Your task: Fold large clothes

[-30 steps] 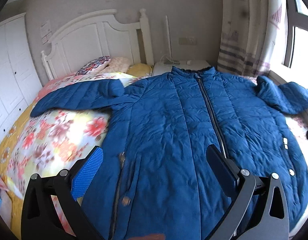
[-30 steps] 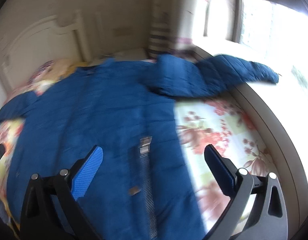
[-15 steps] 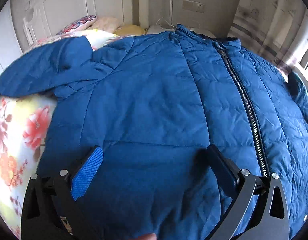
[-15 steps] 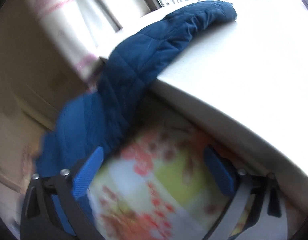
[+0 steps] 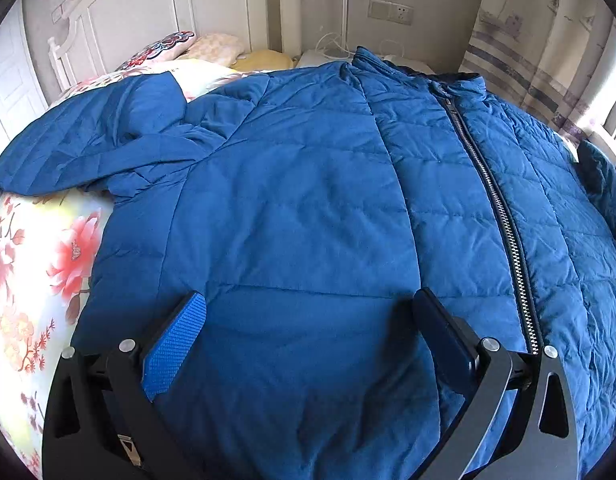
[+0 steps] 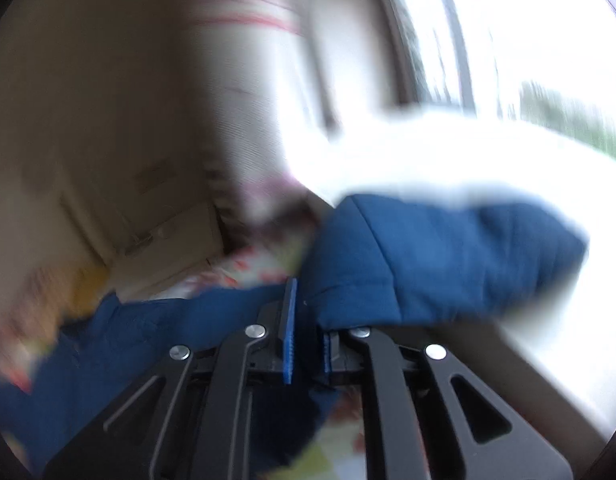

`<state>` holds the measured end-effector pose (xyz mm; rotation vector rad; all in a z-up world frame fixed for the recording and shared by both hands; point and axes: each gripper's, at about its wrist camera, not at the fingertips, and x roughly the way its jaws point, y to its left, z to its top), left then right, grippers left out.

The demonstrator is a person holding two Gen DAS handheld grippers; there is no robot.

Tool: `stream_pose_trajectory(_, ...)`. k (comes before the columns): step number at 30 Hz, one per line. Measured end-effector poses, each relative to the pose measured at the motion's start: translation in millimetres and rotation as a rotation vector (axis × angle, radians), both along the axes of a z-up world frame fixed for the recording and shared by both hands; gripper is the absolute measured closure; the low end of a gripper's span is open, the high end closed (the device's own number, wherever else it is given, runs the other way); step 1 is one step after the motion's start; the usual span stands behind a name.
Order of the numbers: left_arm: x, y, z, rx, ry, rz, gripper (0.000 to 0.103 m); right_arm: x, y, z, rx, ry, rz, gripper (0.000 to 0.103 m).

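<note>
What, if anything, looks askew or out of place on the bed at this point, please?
The blue jacket lies flat and zipped, but its sleeve on the left is bunched and creased near the shoulder. The right gripper pinches the other sleeve.

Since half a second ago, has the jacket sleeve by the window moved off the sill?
Yes. The sleeve lay stretched along the white window sill then; now the right gripper is shut on it, and the sleeve is bunched close to the gripper, below the sill.

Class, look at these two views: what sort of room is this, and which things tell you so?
Most likely a bedroom: a white headboard, pillows and a flowered bedspread under the blue jacket.
</note>
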<state>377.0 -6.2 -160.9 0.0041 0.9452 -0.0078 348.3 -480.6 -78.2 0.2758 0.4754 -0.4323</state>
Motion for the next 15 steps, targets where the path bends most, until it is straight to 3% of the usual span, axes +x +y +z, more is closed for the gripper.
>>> stream_pose_trajectory(3, -0.7, 1.0, 0.1, -0.008, -0.003, 0.000, 0.004, 23.1, 116.3, 21.5, -0.305, 0.021, 0.271, 0.094)
stream_pose_trajectory(5, -1.0, 2.2, 0.4, -0.016, -0.006, -0.001, 0.004, 30.6, 190.4, 9.6, -0.445, 0.079, 0.474, 0.093)
stream_pose_trajectory(6, -1.5, 2.8, 0.5, -0.020, -0.007, -0.002, 0.004, 34.3, 220.5, -1.6, -0.465, 0.123, 0.570, 0.093)
stream_pose_trajectory(8, -1.9, 4.7, 0.9, -0.034, -0.011, -0.003, 0.004, 40.1, 263.1, -32.9, -0.419, 0.242, 0.761, 0.088)
stream_pose_trajectory(10, -2.1, 4.8, 1.1, -0.040, -0.013, -0.003, 0.004, 50.3, 282.7, -68.9, -0.311, 0.400, 0.881, 0.062)
stream_pose_trajectory(11, -2.2, 5.1, 1.1, -0.043, -0.013, -0.004, 0.004, 52.9, 286.4, -90.8, -0.251, 0.483, 0.908, 0.044)
stream_pose_trajectory(13, -2.3, 5.4, 1.4, -0.046, -0.014, -0.005, 0.004, 45.4, 275.2, -93.5, -0.190, 0.436, 0.898, 0.035)
stream_pose_trajectory(14, -2.4, 5.3, 1.5, -0.047, -0.015, -0.005, 0.004, 40.5, 265.3, -90.3, -0.108, 0.445, 0.905, 0.027)
stream_pose_trajectory(15, -2.5, 5.7, 1.8, -0.050, -0.016, -0.008, 0.004, 34.5, 255.4, -83.8, -0.049, 0.434, 0.891, 0.027)
